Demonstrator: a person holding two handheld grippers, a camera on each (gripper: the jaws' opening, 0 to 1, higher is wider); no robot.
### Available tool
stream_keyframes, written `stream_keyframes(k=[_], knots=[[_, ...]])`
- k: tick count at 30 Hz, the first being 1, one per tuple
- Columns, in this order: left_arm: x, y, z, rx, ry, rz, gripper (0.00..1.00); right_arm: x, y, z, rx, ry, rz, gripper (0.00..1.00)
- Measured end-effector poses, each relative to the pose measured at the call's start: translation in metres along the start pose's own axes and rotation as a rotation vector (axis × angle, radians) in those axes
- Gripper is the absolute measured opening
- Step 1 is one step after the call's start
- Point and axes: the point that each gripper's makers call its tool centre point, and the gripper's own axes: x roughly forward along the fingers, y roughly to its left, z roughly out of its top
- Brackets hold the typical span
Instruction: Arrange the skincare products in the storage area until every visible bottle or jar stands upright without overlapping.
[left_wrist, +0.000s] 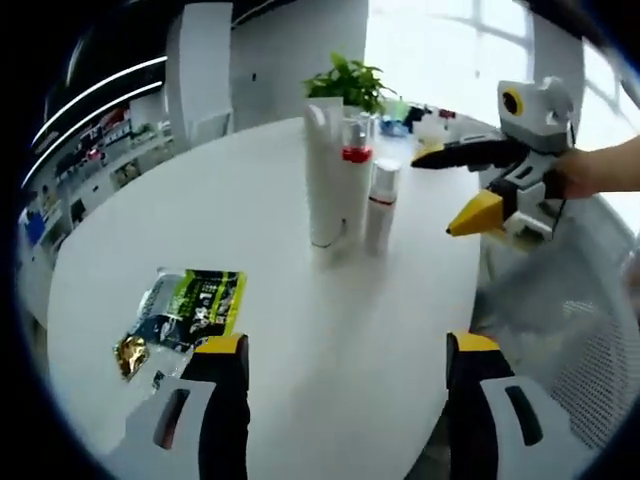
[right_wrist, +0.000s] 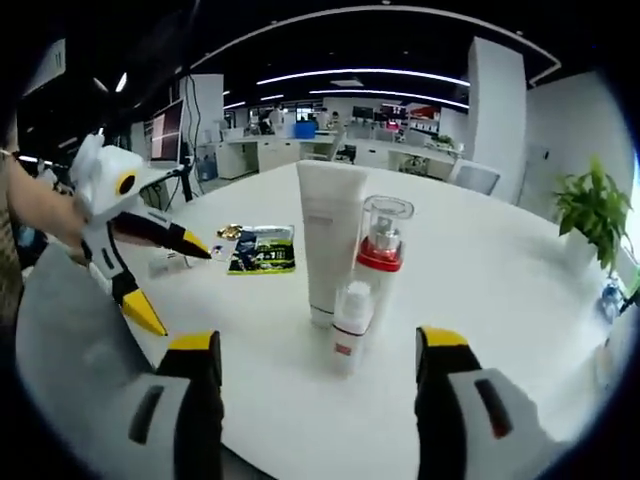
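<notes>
Right gripper view: a white tube (right_wrist: 330, 240), a red-collared pump bottle (right_wrist: 382, 255) and a small bottle (right_wrist: 351, 325) stand upright, touching, mid-table (right_wrist: 480, 290). Likely light, slippery, tippy; grasp low. Both the right gripper (right_wrist: 315, 365) and the left gripper (left_wrist: 345, 365) gape wide, empty.

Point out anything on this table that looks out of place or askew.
The green and black sachet lies flat on the white table, apart from the tall white tube, the red-collared pump bottle and the small white bottle, which stand upright close together. Nothing looks spilled or damaged.
</notes>
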Motion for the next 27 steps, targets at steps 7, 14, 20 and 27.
stream_keyframes(k=[7,14,20,27], knots=[[-0.030,0.006,-0.018,-0.069,-0.007,0.055,0.85,0.000,0.024,0.005,0.029,-0.020,0.038,0.83],[-0.066,0.013,-0.040,-0.138,-0.015,0.125,0.88,0.000,0.050,0.010,0.027,-0.033,0.089,0.85],[-0.091,0.018,-0.056,-0.199,-0.029,0.178,0.90,0.000,0.061,0.010,0.010,-0.023,0.107,0.87],[-0.112,0.021,-0.057,-0.252,-0.065,0.223,0.92,-0.002,0.068,0.015,0.019,-0.040,0.115,0.90]])
